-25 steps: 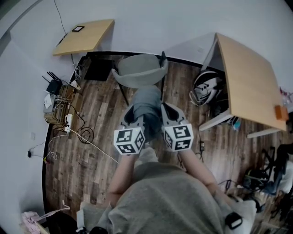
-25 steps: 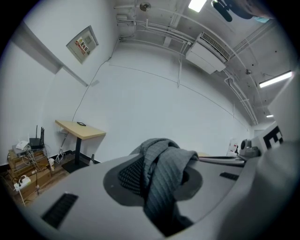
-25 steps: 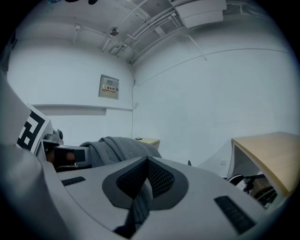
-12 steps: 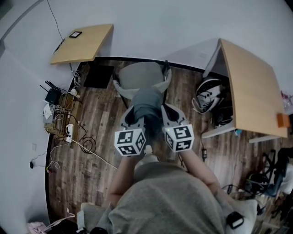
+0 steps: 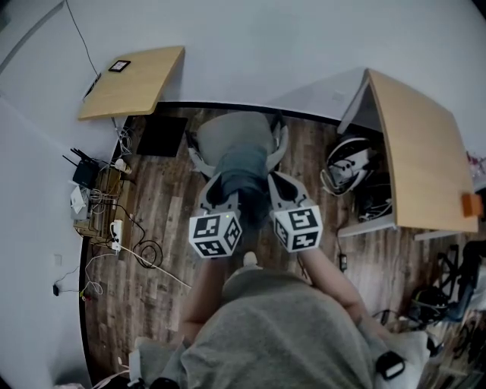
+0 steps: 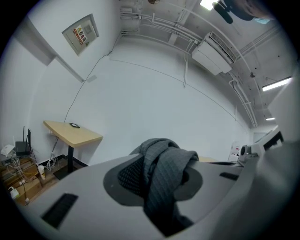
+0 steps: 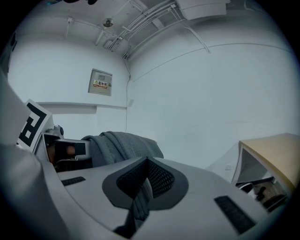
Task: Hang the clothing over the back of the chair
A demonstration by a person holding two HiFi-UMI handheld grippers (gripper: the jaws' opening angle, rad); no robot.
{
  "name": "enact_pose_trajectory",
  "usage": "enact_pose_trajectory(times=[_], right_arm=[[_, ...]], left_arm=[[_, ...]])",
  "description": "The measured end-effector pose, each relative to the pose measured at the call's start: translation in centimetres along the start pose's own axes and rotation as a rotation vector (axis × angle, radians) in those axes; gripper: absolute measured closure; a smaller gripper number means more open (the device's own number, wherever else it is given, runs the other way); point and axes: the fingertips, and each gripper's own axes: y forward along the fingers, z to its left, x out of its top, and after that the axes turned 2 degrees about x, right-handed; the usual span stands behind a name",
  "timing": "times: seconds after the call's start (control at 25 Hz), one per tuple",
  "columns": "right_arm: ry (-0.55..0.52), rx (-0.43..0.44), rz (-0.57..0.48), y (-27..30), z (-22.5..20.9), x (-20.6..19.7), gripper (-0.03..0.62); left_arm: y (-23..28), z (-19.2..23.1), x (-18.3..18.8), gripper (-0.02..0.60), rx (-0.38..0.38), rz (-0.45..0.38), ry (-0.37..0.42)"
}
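Fabric fills both grips: our left hand-held gripper (image 6: 157, 159) clamps a thick bunch of the grey ribbed knit clothing (image 6: 164, 183), our right hand-held gripper (image 7: 146, 164) pinches a thin fold. Only the head view shows the grey shell chair (image 5: 228, 131) beyond, half covered. The wood-plank floor (image 5: 163, 220) lies open leftward, and a light wooden desk (image 5: 418, 144) bounds the right.

I'm seeing soft, even light; a ceiling lamp (image 6: 205, 4) is glaring in the left gripper view. Edges are bending and darkening; close foreground is blurring.
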Motion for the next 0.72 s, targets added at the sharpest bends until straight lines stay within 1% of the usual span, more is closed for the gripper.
enact_pose_trajectory(times=[0.48, 0.6, 0.72], right_arm=[[0.012, -0.036, -0.004, 4.6, -0.6, 0.9, 0.594], [0.022, -0.047, -0.004, 5.5, -0.9, 0.7, 0.594], [0.032, -0.055, 0.002, 6.0, -1.0, 0.5, 0.594]], left_arm=[[4.9, 3.0, 4.7, 0.483, -0.033, -0.059, -0.004], [6.0, 3.5, 5.4, 0.483, -0.037, -0.065, 0.001], [6.7, 4.2, 5.3, 0.483, -0.036, -0.061, 0.006]])
